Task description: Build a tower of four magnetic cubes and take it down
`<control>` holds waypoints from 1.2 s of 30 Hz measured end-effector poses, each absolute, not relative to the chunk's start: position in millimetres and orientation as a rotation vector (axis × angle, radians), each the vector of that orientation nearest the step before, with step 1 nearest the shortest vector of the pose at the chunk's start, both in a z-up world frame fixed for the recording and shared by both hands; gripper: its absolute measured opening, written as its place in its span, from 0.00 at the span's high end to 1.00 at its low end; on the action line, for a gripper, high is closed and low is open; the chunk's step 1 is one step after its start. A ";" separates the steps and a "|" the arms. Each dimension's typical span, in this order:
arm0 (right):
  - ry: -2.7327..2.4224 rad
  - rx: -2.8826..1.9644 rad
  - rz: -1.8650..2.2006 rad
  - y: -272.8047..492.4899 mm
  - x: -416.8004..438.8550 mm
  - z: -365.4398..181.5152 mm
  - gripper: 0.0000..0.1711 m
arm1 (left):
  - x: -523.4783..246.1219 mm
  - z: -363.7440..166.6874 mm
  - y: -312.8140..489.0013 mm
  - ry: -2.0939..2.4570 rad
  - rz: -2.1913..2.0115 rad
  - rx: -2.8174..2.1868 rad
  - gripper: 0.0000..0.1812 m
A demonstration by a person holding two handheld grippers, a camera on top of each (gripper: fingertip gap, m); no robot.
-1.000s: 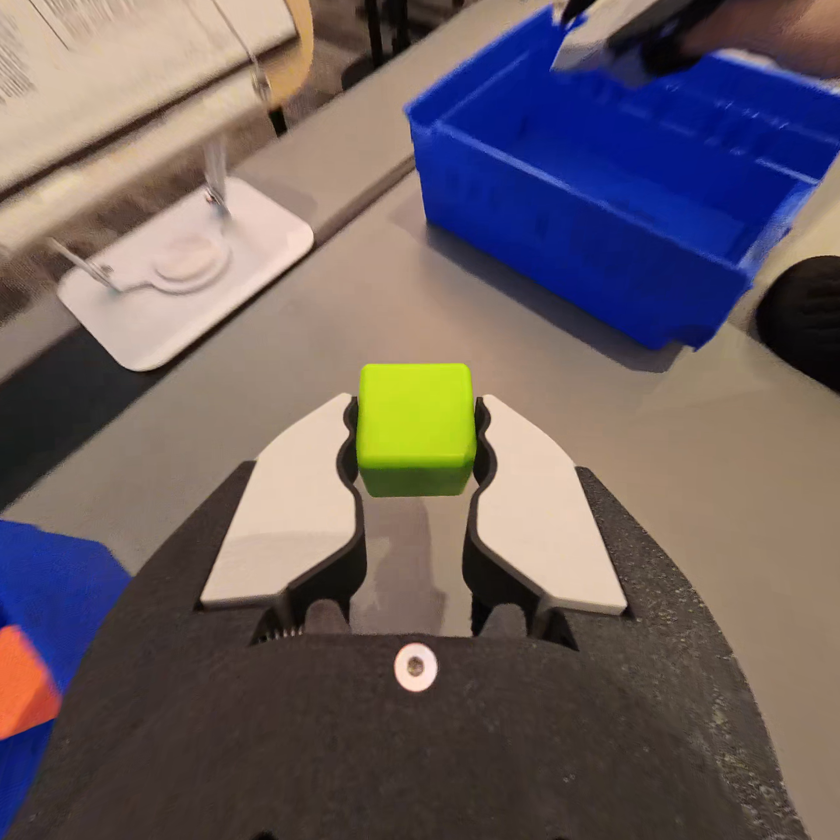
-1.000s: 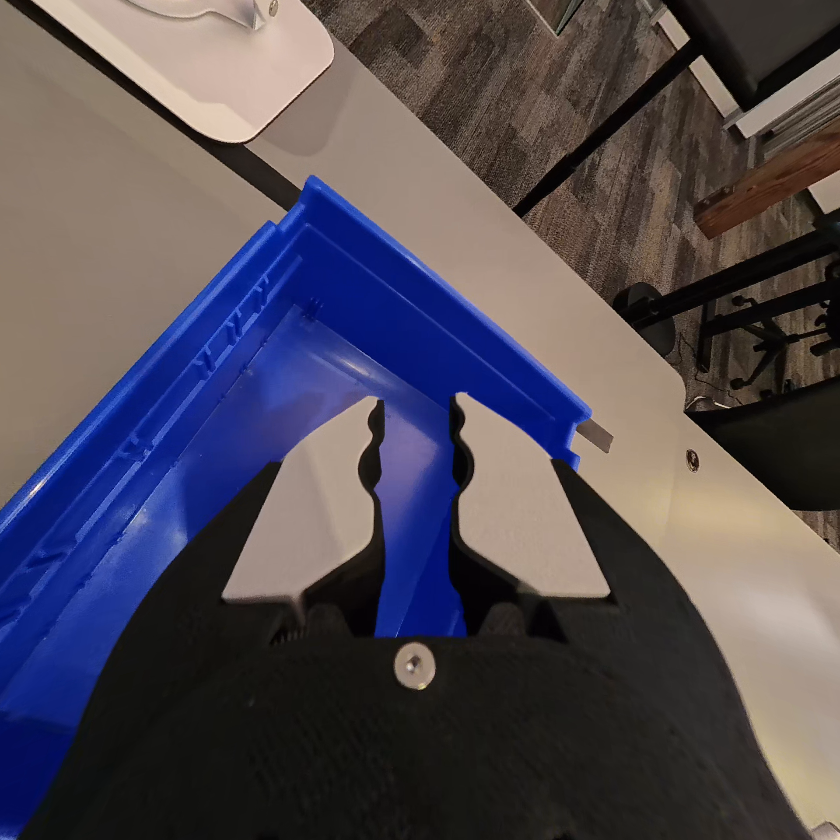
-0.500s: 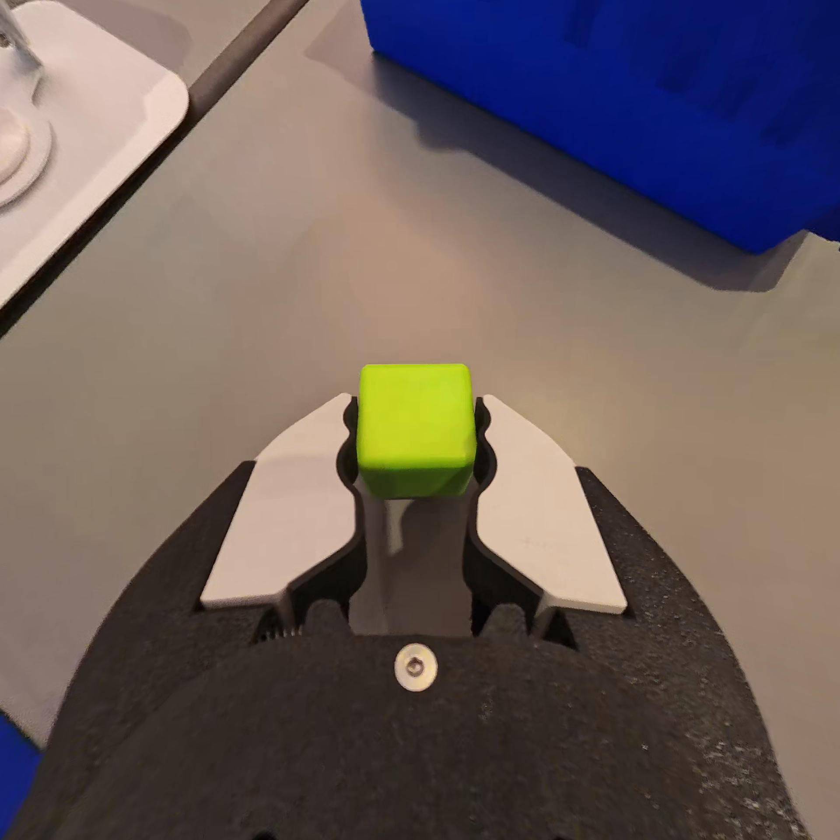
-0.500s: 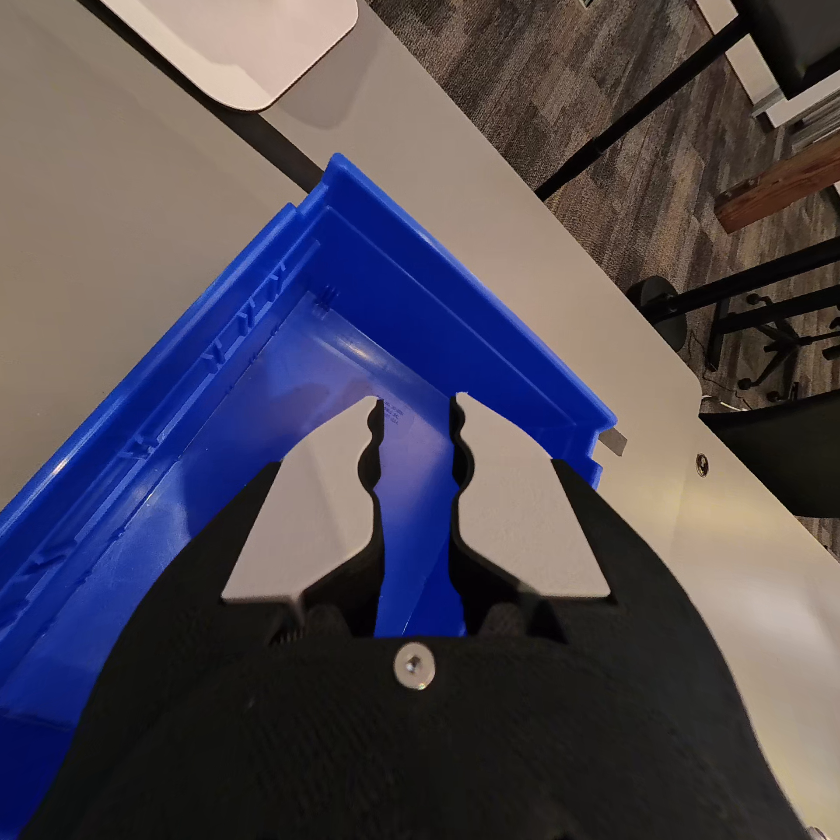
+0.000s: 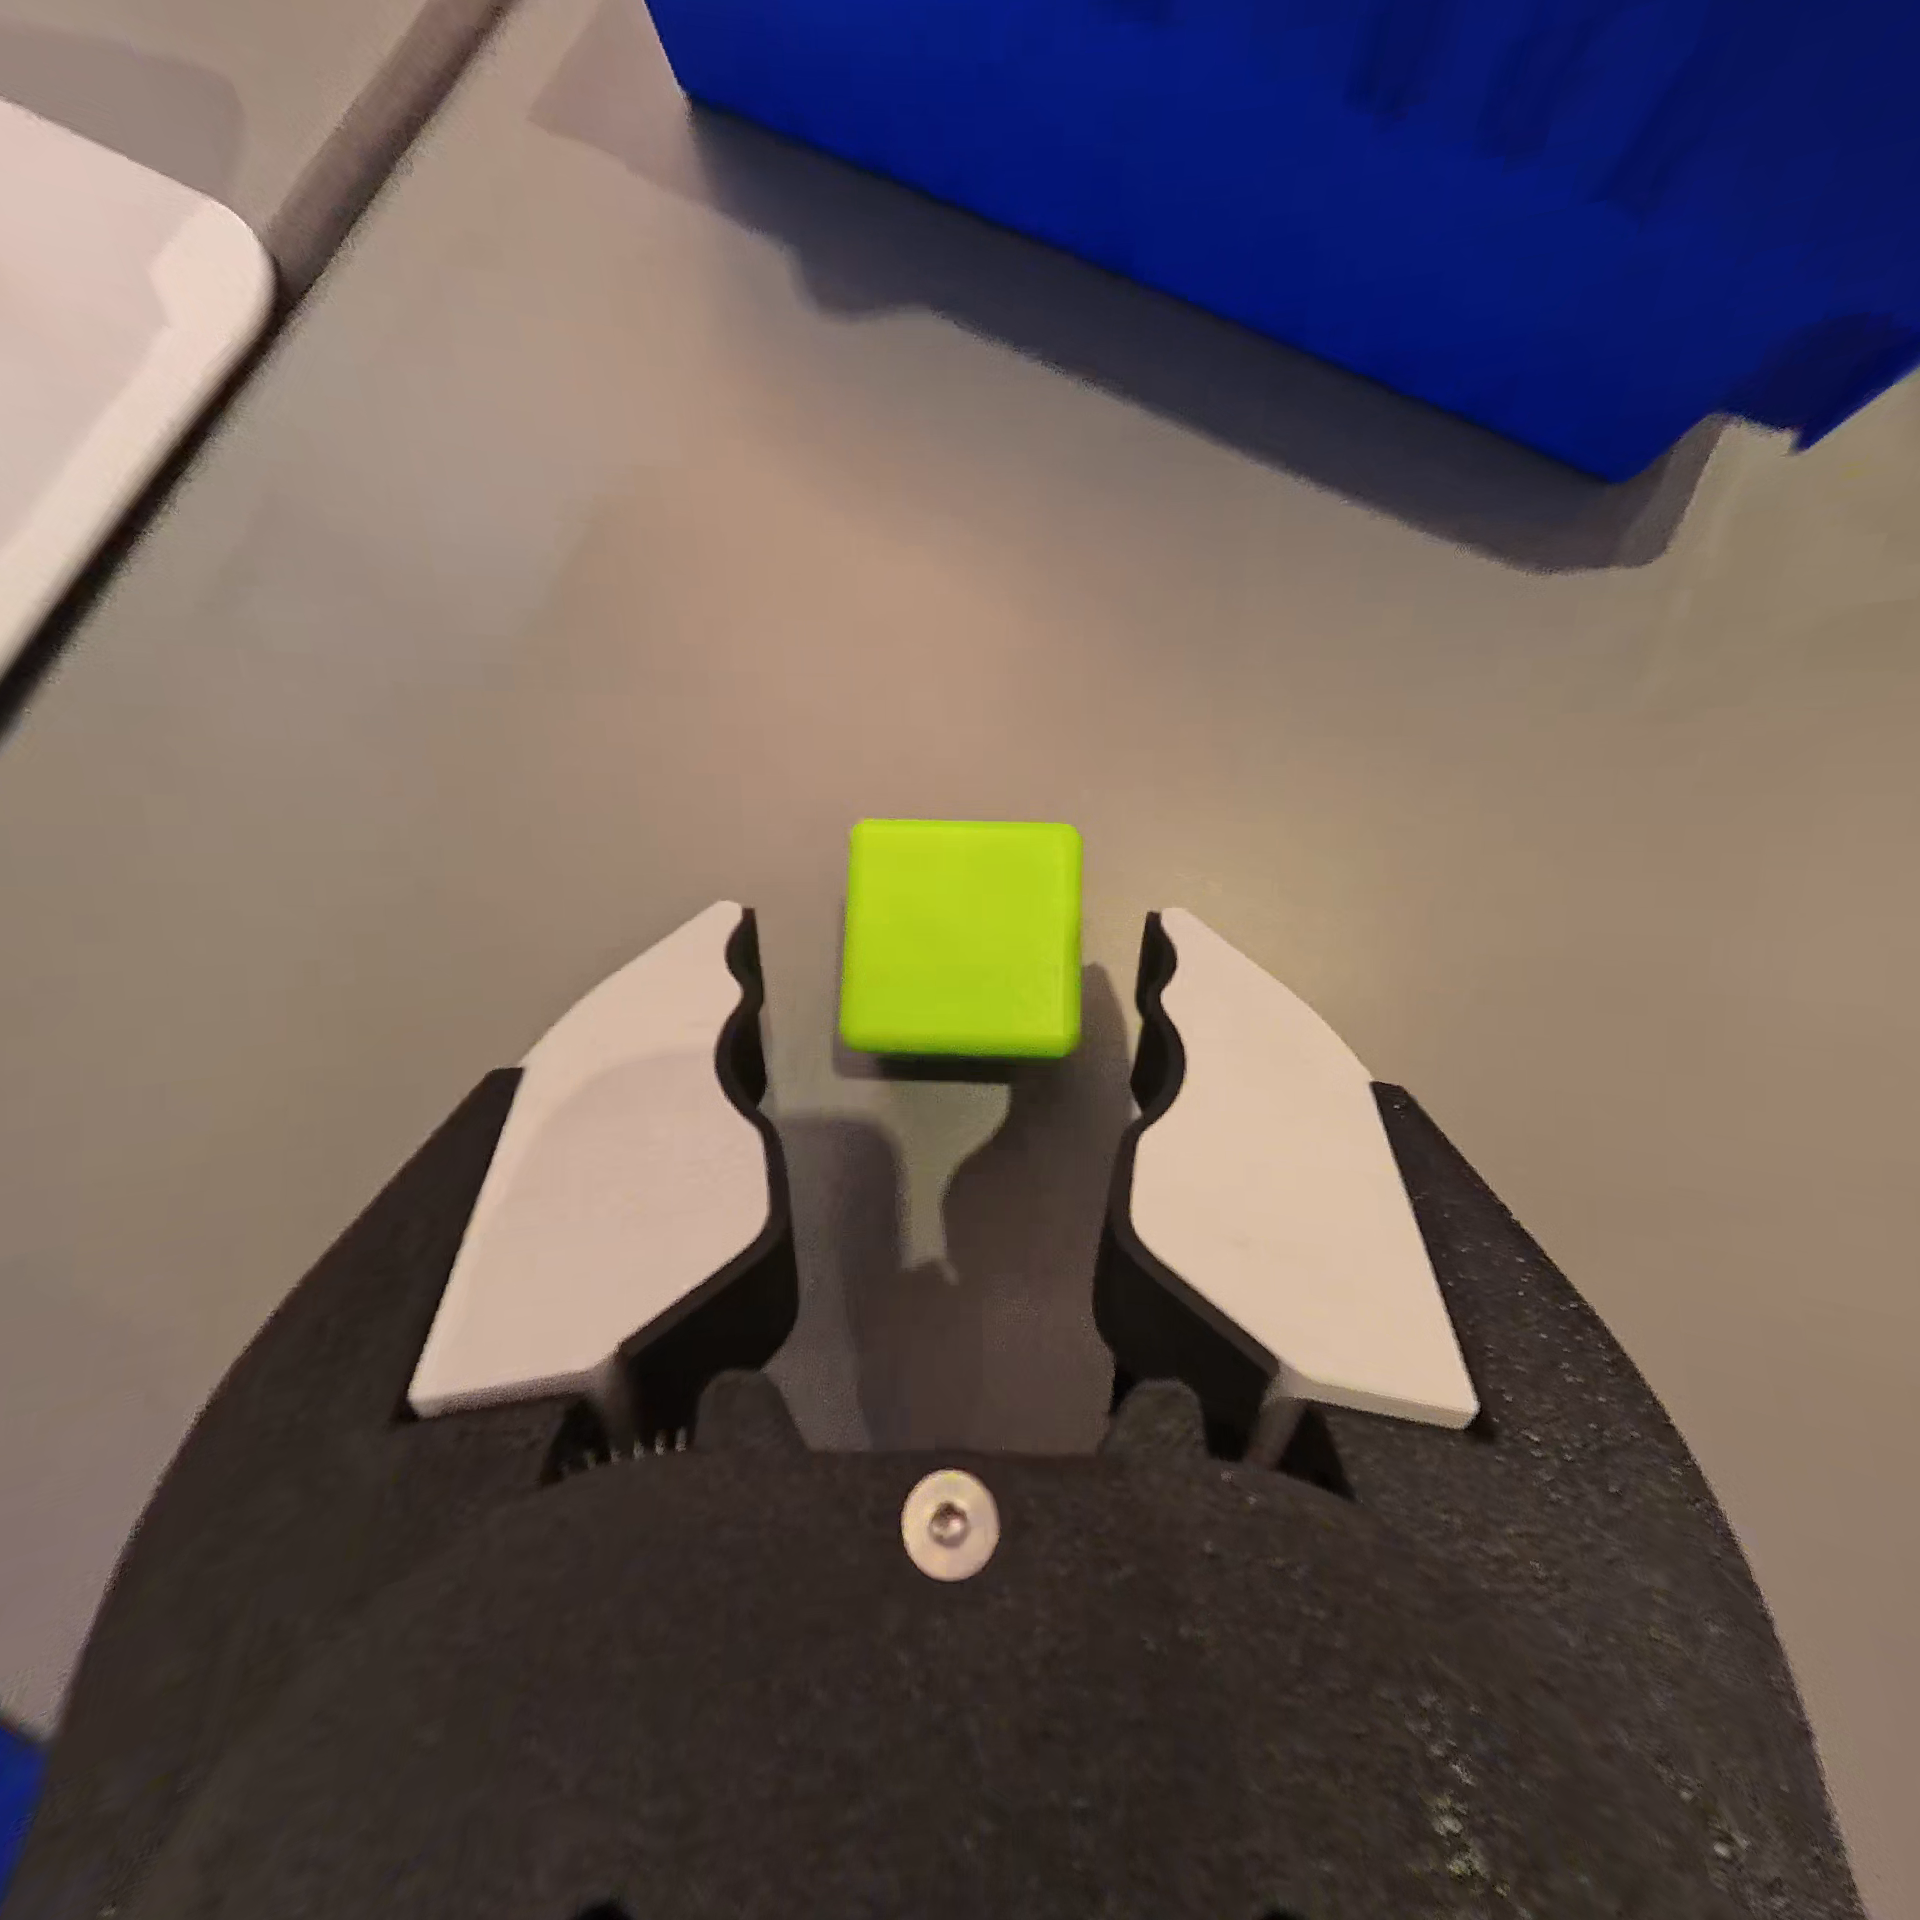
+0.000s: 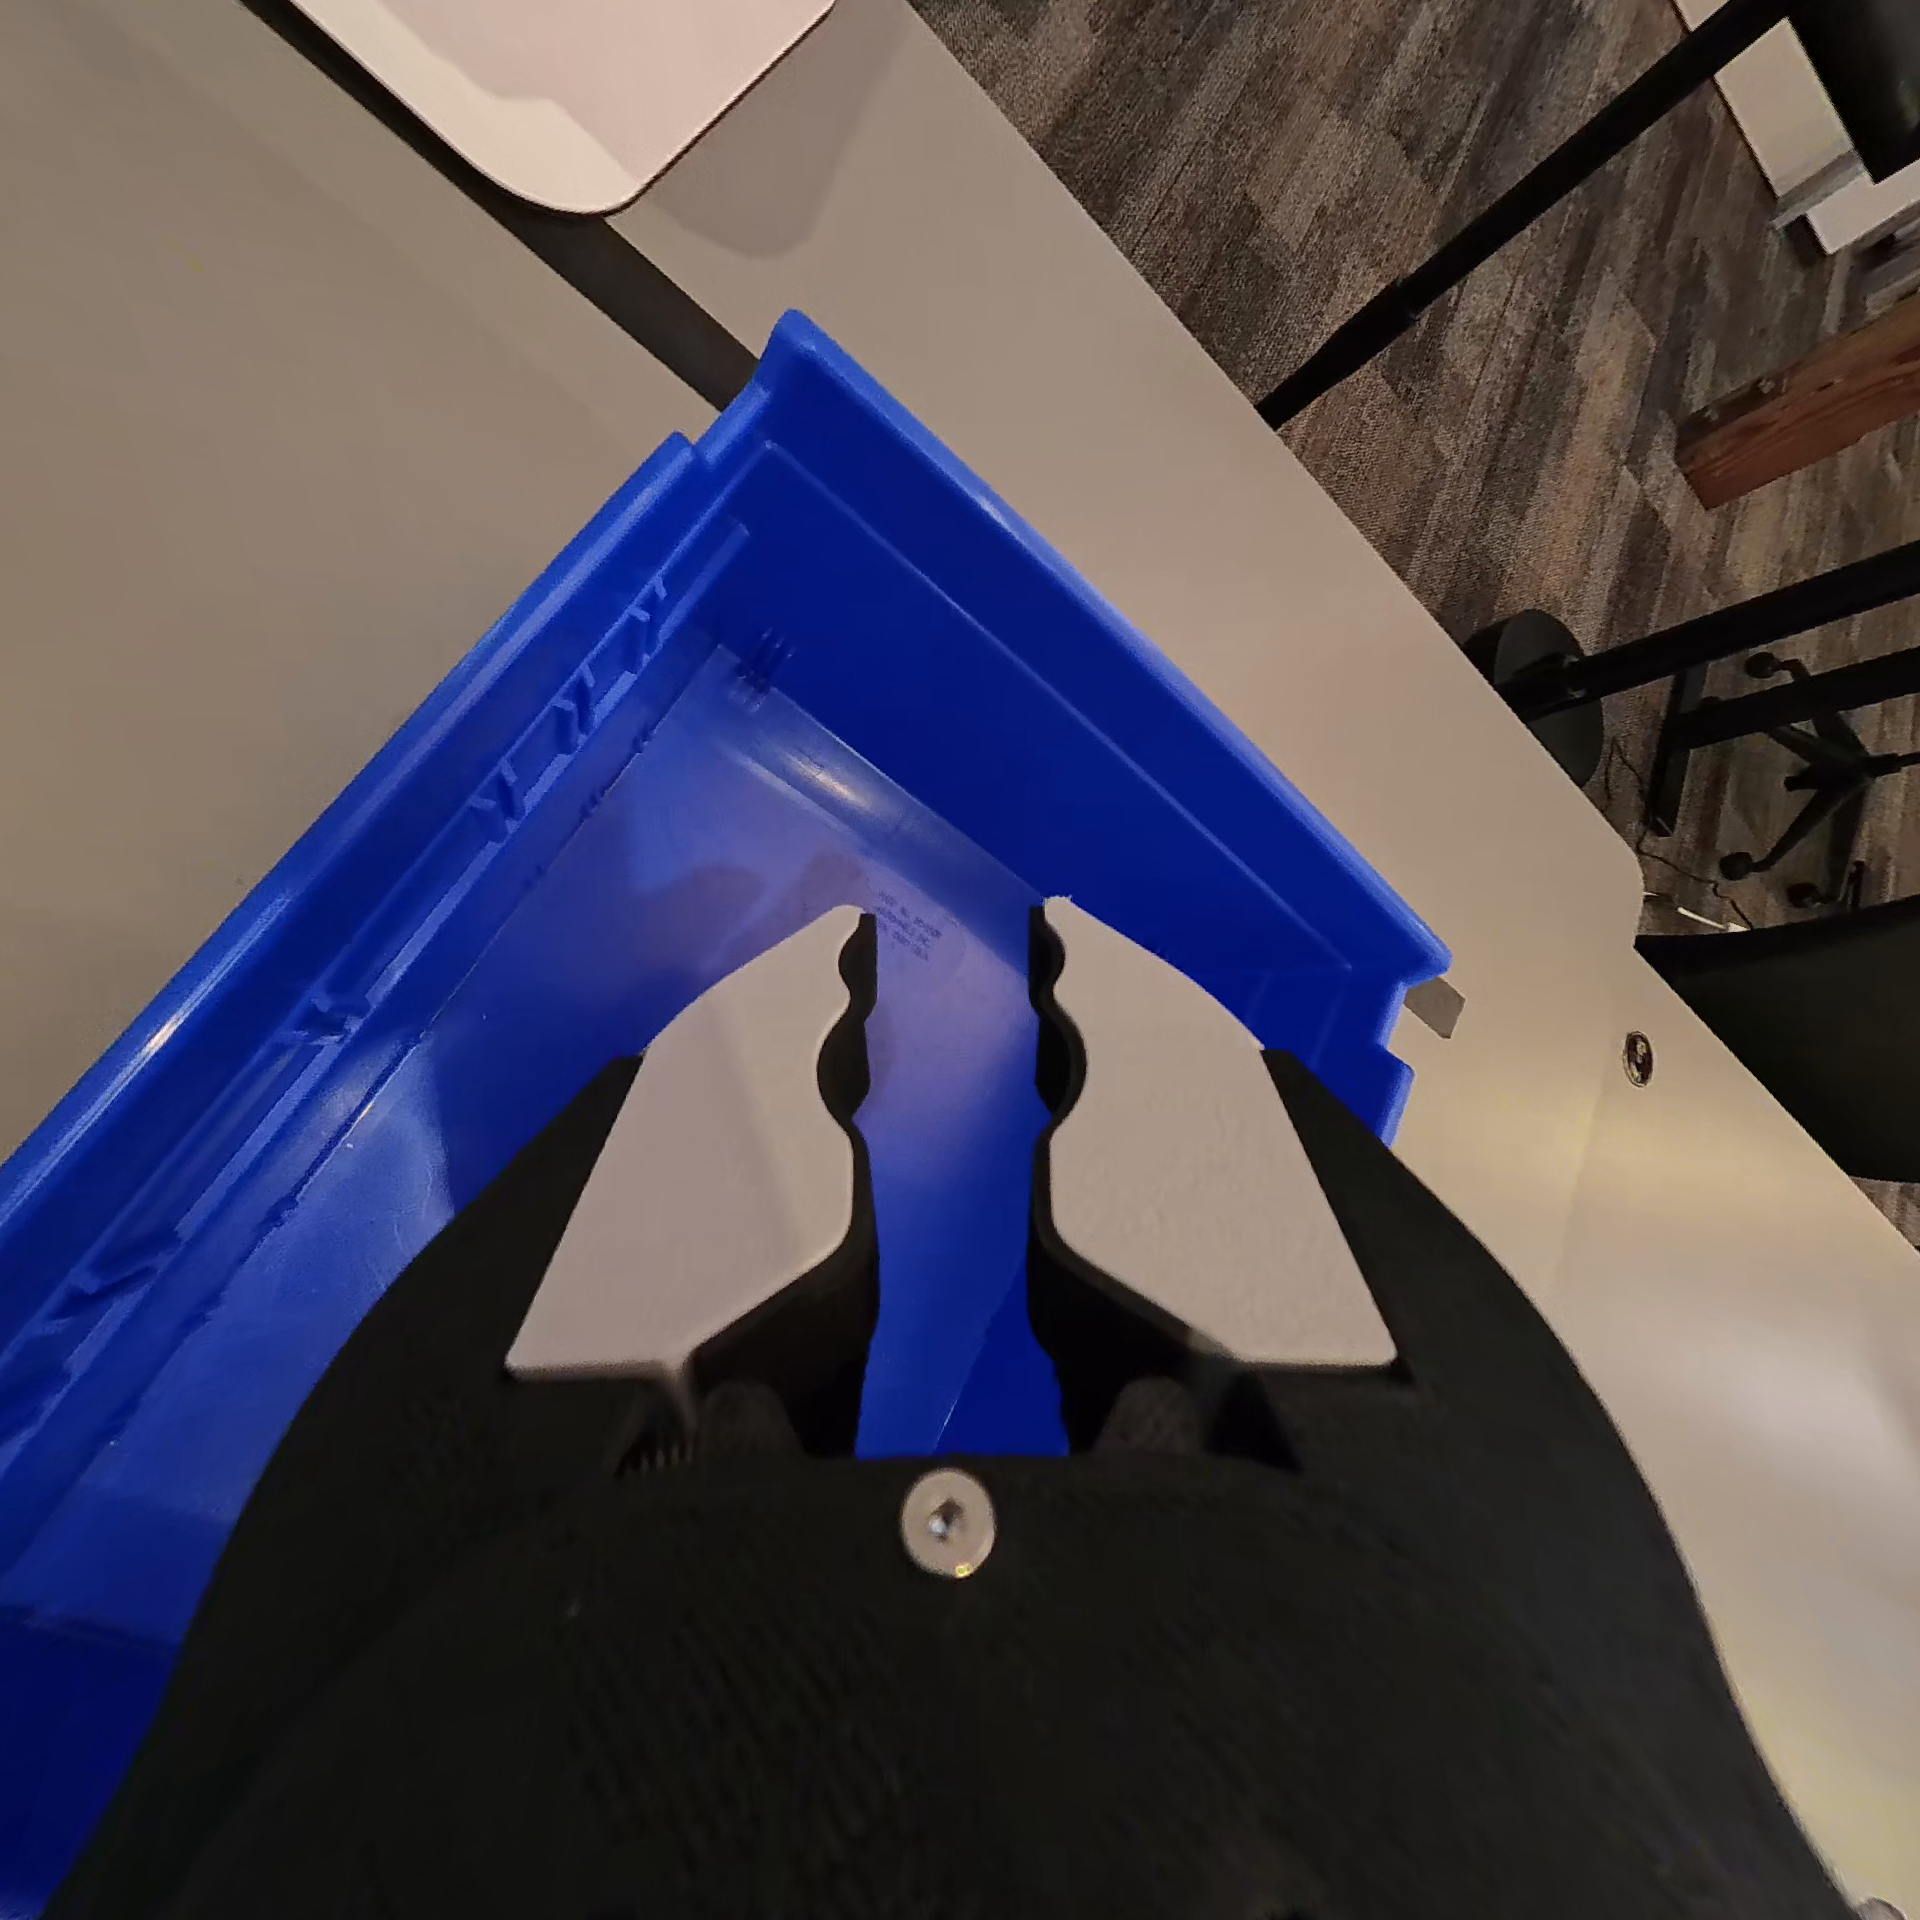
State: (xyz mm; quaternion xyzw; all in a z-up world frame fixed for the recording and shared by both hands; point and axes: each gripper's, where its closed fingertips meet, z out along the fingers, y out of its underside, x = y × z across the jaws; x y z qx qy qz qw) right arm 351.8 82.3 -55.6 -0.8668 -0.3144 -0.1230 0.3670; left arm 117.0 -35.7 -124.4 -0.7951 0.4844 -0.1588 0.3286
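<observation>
Left claw (image 5: pixel 945 935), jaws newly spread wide, has released the green cube (image 5: pixel 961 940) onto the grey tabletop (image 5: pixel 520 623): tower base laid.

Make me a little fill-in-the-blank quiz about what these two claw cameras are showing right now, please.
1. The cube between the left gripper fingers is coloured ____.
2. The left gripper's jaws stand ____, touching neither side of the cube.
3. The cube rests on the grey ____.
4. The right gripper hangs over a plastic bin coloured ____.

Missing words: green; open; table; blue
</observation>
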 end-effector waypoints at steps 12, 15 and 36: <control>-0.785 -2.249 -0.306 81.7 359.0 -55.8 0.82 | -112.8 29.2 -60.9 0.757 0.134 -2.269 0.75; -0.784 -2.268 -0.309 80.8 361.9 -58.9 0.82 | -180.1 5.9 -81.5 0.486 0.249 -2.547 0.80; -0.792 -2.361 -0.286 77.8 370.8 -79.1 0.81 | -259.4 -116.2 -83.4 0.234 0.238 -3.112 0.66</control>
